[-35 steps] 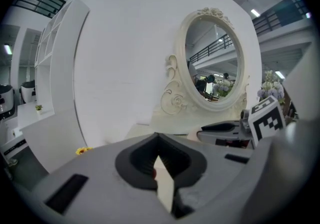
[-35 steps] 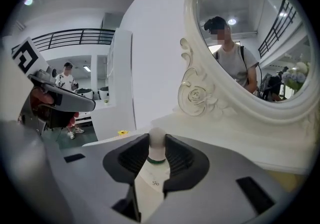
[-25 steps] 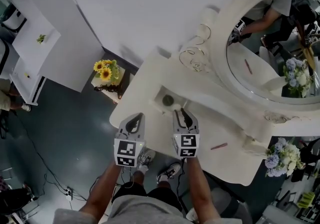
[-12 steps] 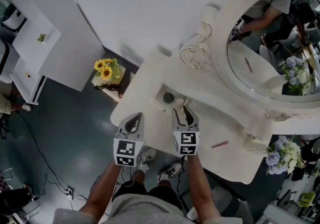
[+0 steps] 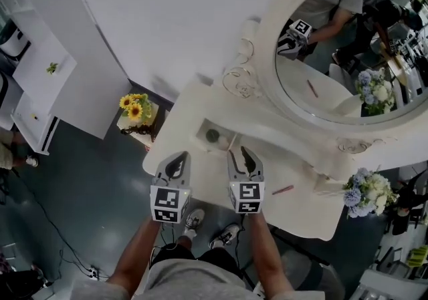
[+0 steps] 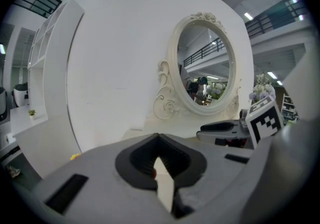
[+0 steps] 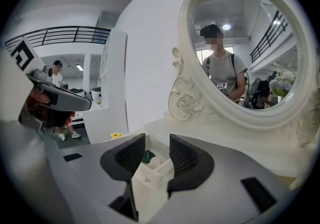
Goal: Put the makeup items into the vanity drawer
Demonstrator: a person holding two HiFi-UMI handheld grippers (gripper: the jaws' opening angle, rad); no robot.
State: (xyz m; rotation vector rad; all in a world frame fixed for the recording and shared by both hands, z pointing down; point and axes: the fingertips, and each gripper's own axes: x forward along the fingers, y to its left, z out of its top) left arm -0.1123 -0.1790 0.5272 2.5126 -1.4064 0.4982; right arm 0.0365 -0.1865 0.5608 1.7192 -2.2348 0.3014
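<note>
The person stands at the vanity (image 5: 304, 215) with a gripper in each hand, both held above its top and aimed toward the mirror (image 5: 338, 58). The right gripper (image 5: 237, 153) has its jaws apart. They have just been opening, and nothing is clamped between them. Through the gap its own view shows the open drawer (image 7: 148, 178) just ahead and below, with a dark green round item (image 5: 212, 135) and a pale round one (image 7: 156, 162) lying inside it.

The left gripper (image 5: 178, 162) hangs beside the right one, a little apart, over the near left part of the top. Its jaws are closed tip to tip, and I can make out nothing held in them.

One makeup item is not in the drawer: a pink pencil (image 5: 282, 190) lies flat on the top, to the right of the right gripper and clear of it. Off the vanity's left end, down by the floor, sits a bunch of sunflowers (image 5: 136, 106)
</note>
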